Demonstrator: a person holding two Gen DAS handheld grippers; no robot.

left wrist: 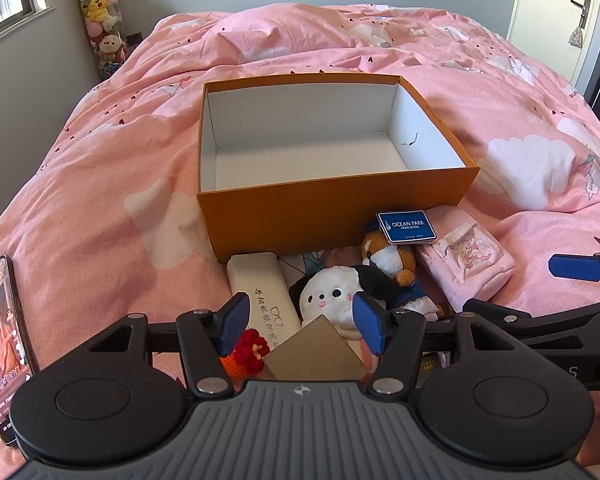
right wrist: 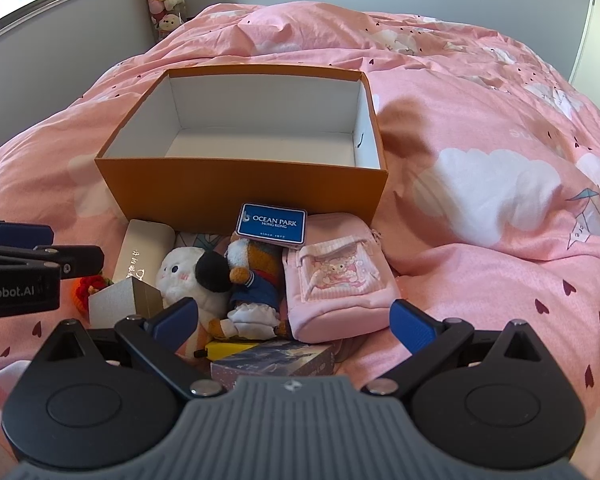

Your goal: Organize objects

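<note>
An open orange box [left wrist: 324,216] [right wrist: 236,196] with a white, bare inside stands on the pink bed. In front of it lies a pile: a white glasses case [left wrist: 260,292] [right wrist: 140,252], a white plush [left wrist: 332,292] [right wrist: 184,272], a brown dressed plush [left wrist: 392,260] [right wrist: 256,276], a blue Ocean Park tag [left wrist: 406,226] [right wrist: 272,222], a pink pouch [left wrist: 468,264] [right wrist: 336,280], a small grey box [left wrist: 316,352] [right wrist: 120,300] and a red knitted item [left wrist: 250,346] [right wrist: 90,286]. My left gripper [left wrist: 300,326] is open above the grey box. My right gripper [right wrist: 296,322] is open in front of the pouch and brown plush.
A phone [left wrist: 2,344] with a lit screen lies at the left on the bed. A dark printed box [right wrist: 276,362] and a yellow item [right wrist: 224,348] lie under my right gripper. The pink duvet [right wrist: 480,140] spreads right and behind. A door [left wrist: 560,20] is far right.
</note>
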